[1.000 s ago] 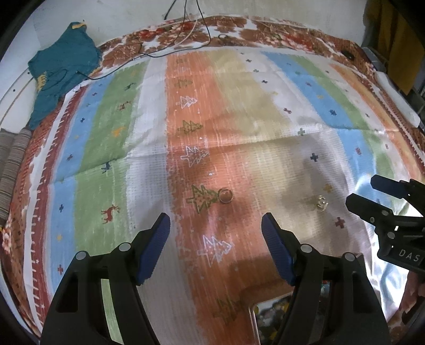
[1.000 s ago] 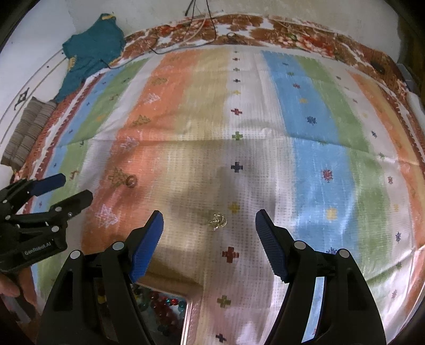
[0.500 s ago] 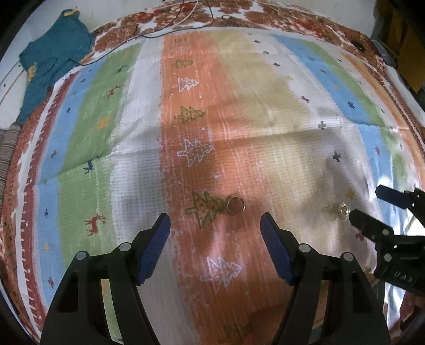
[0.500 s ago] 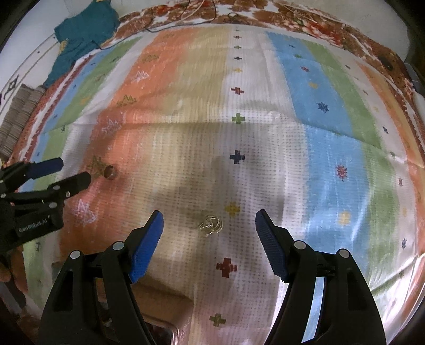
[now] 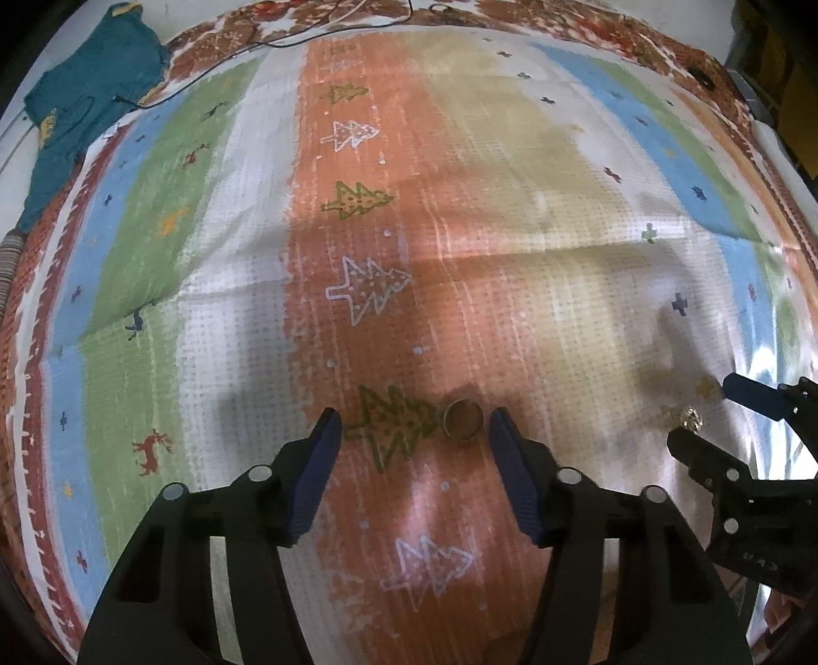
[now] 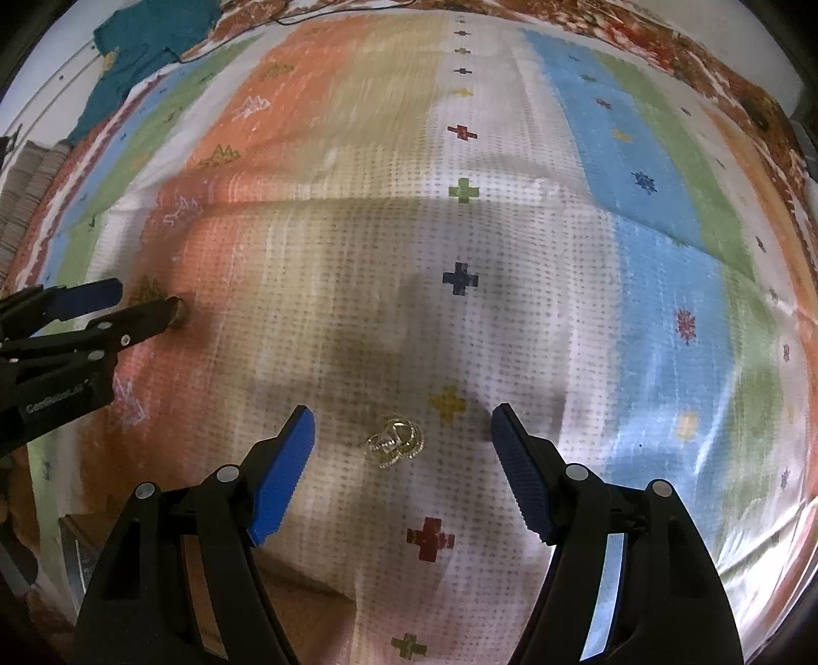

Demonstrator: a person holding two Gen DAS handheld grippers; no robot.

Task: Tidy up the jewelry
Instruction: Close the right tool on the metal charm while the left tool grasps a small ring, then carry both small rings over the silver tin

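Note:
A small gold ring (image 5: 463, 420) lies on the striped blanket, between the tips of my open left gripper (image 5: 413, 427), close to the right finger. It also shows in the right wrist view (image 6: 179, 311) at the left gripper's tip. A tangle of gold rings (image 6: 394, 441) lies between the tips of my open right gripper (image 6: 403, 423). In the left wrist view the tangle (image 5: 689, 418) sits between the right gripper's fingers (image 5: 695, 409). Both grippers are low over the blanket and hold nothing.
The striped blanket (image 5: 511, 194) covers the whole surface. A teal garment (image 5: 87, 107) and a black cable (image 5: 266, 41) lie at the far left edge. A box edge (image 6: 76, 552) shows at the lower left of the right wrist view.
Both grippers have moved forward and down. The ring now lies between the left fingertips and the gold tangle between the right fingertips. The bead box has slid out of view.

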